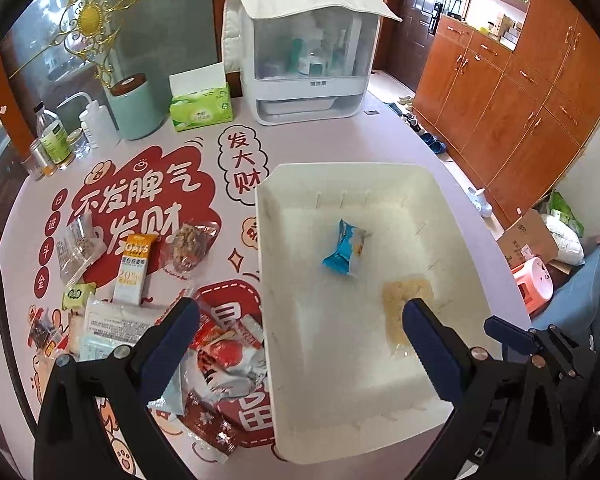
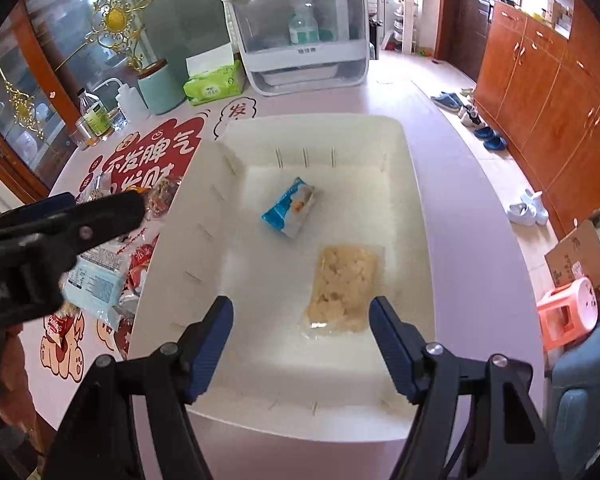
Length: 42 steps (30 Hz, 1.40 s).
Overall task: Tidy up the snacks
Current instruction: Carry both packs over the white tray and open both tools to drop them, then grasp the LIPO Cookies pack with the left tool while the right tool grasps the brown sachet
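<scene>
A white bin (image 1: pixel 268 216) stands on the table and holds a blue snack packet (image 1: pixel 346 250) and a clear packet of pale pieces (image 1: pixel 404 300). My left gripper (image 1: pixel 300 312) is open, one finger over the snack pile and the other over the bin, with nothing held. Left of the bin lie several loose snacks, among them an oat bar (image 1: pixel 134 272), a nut packet (image 1: pixel 190 246) and a red packet (image 1: pixel 228 352). In the right wrist view my right gripper (image 2: pixel 300 304) hangs open above the bin (image 2: pixel 188 240). The clear packet (image 2: pixel 344 288) lies just past its fingers and the blue packet (image 2: pixel 290 208) farther in.
At the table's far side stand a white covered cabinet (image 1: pixel 308 72), a green tissue box (image 1: pixel 202 106), a teal canister (image 1: pixel 134 108) and bottles (image 1: pixel 54 136). Wooden cupboards (image 1: pixel 520 100), shoes and a pink stool (image 1: pixel 534 280) are on the floor to the right.
</scene>
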Motion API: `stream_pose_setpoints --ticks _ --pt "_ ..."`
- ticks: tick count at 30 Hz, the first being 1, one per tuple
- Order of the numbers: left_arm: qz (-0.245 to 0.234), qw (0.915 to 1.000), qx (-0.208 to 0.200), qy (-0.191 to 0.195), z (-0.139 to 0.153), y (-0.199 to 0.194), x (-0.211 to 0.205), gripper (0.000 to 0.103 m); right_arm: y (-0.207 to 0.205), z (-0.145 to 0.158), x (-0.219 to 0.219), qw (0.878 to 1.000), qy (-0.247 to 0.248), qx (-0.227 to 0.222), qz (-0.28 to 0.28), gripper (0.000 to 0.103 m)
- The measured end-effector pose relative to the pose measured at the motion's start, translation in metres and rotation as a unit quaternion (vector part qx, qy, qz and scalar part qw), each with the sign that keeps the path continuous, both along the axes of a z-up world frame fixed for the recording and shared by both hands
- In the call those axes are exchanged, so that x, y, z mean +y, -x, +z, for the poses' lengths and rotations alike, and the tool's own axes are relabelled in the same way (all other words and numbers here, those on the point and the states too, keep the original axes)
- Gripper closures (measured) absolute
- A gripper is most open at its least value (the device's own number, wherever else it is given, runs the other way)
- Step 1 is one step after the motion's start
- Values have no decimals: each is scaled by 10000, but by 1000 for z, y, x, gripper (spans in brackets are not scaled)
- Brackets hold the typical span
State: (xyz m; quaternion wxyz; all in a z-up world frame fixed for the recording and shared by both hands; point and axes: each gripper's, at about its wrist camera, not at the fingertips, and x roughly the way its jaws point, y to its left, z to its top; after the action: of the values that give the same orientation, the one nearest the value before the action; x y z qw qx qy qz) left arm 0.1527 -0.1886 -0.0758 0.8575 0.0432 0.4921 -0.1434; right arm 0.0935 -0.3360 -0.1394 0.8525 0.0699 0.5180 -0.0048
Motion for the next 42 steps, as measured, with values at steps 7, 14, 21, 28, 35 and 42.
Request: stream_pose_setpoints --ticks 7,14,21,28,35,42 --pt "55 9998 -215 6 22 12 22 2 13 11 7 9999 -23 -53 -108 32" --pt "255 9962 -831 -53 70 28 76 2 15 64 26 9977 249 -612 -170 32" --pt "694 9886 -1284 -361 112 43 166 2 20 110 74 9920 223 -1241 104 32" --pt "1046 9864 -1215 -359 118 59 260 2 29 111 171 9838 639 -1393 929 32" --pt "1059 9902 -811 -422 73 68 330 2 33 68 247 9795 917 -1004 1489 32" --pt "1139 9927 240 -309 -21 66 371 2 27 -17 276 9799 937 -13 1760 32"
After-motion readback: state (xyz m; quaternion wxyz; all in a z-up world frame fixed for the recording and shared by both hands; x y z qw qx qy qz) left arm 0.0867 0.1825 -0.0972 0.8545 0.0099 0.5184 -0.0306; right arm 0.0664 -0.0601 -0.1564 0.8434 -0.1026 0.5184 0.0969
